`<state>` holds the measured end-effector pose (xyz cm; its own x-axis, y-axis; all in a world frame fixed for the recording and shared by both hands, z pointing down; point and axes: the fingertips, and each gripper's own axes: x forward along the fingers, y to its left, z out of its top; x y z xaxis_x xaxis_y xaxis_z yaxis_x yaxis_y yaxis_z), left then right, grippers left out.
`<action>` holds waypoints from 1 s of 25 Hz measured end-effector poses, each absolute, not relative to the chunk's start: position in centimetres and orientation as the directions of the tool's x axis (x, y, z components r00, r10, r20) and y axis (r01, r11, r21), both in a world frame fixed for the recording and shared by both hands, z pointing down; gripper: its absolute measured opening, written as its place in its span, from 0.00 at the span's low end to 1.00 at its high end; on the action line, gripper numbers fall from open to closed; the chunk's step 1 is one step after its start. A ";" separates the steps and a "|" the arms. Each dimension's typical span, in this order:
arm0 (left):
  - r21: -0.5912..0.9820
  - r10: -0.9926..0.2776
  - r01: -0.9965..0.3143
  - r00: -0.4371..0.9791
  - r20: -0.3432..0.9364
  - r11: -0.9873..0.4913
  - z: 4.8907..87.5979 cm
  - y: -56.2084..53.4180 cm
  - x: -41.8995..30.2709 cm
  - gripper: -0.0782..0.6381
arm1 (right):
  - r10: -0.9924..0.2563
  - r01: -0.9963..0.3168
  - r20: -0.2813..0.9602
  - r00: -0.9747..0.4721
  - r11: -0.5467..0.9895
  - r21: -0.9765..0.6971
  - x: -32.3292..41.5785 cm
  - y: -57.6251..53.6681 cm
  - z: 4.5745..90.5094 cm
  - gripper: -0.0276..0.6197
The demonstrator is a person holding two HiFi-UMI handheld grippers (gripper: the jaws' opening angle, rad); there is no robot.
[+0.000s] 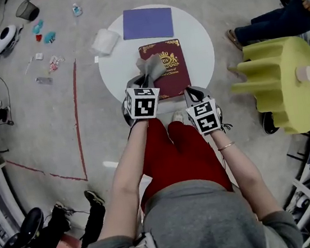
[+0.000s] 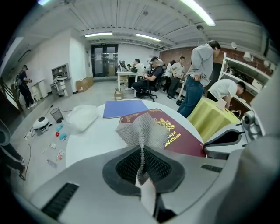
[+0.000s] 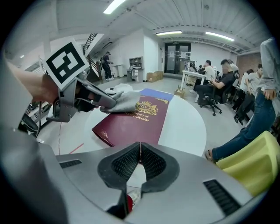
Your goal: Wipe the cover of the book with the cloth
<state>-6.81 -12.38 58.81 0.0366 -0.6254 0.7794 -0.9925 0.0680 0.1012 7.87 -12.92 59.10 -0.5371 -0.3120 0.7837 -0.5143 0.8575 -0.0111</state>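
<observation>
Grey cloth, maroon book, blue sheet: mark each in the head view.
grey knit cloth (image 1: 150, 69), head view, bunched middle.
maroon hardcover book (image 1: 179, 80), head view, bare cover.
blue rectangular sheet (image 1: 147, 23), head view, centre.

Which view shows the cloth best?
The left gripper view: the cloth sits pinched in the left claw, fanning over the book. Head view shows it small from above; right gripper view, side-on, partly behind that claw.

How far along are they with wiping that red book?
Done: the left gripper has the cloth pinched and resting on the book near its left edge. In hand: the wipe itself. The right gripper is shut, empty, beside the book's near corner. Left: likely most of the cover; what's already wiped doesn't show.
</observation>
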 end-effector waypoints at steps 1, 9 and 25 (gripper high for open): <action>0.101 -0.624 -0.992 0.030 0.781 0.079 58.9 -12.0 -7.3 0.14 | -0.312 -0.513 0.786 -0.534 0.858 -0.008 7.8 -12.9 59.1 0.09; 0.085 -0.605 -0.983 -0.033 0.796 0.165 59.2 -8.8 -10.5 0.14 | -0.306 -0.514 0.792 -0.528 0.858 -0.011 7.7 -12.6 59.1 0.09; 0.136 -0.680 -0.989 0.062 0.730 0.056 54.9 -11.8 -1.3 0.14 | -0.377 -0.598 0.744 -0.551 0.800 -0.038 12.6 -13.0 57.3 0.09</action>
